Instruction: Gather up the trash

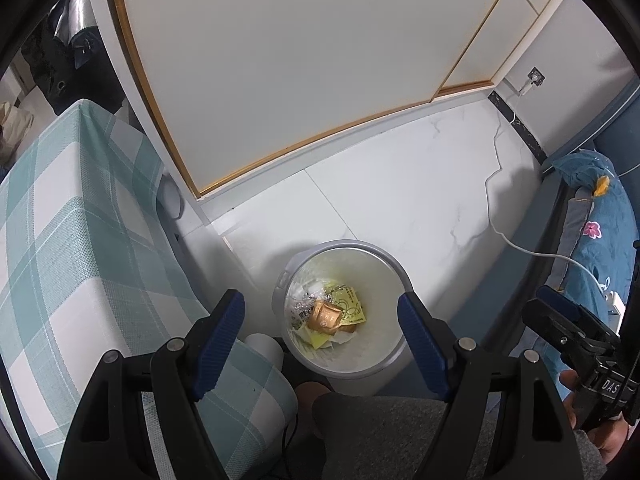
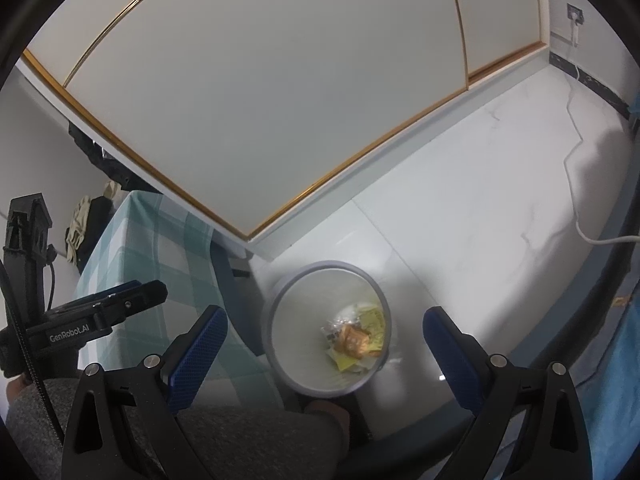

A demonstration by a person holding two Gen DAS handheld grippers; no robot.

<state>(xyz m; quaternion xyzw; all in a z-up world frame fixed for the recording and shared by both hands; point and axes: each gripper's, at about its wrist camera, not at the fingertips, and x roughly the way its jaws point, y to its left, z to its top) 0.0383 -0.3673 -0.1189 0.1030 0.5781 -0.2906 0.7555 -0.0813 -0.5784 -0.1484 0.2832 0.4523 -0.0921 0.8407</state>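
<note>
The trash bin [image 1: 343,308] is seen below and ahead of both grippers, whose fingers [image 1: 218,334] are held apart, empty.

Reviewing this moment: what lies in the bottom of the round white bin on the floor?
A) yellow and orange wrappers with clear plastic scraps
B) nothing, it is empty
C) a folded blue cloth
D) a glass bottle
A: the bin holds yellow and orange wrappers with clear plastic scraps, seen from both wrist views.

- The trash bin [image 1: 384,360] stands on the floor [image 1: 420,184], just right of the cloth-covered desk [image 1: 80,240].
- Wrappers [image 1: 330,316] lie in the bin.
- The bed [image 1: 600,240] lies right; the wardrobe [image 1: 280,60] stands behind.
</note>
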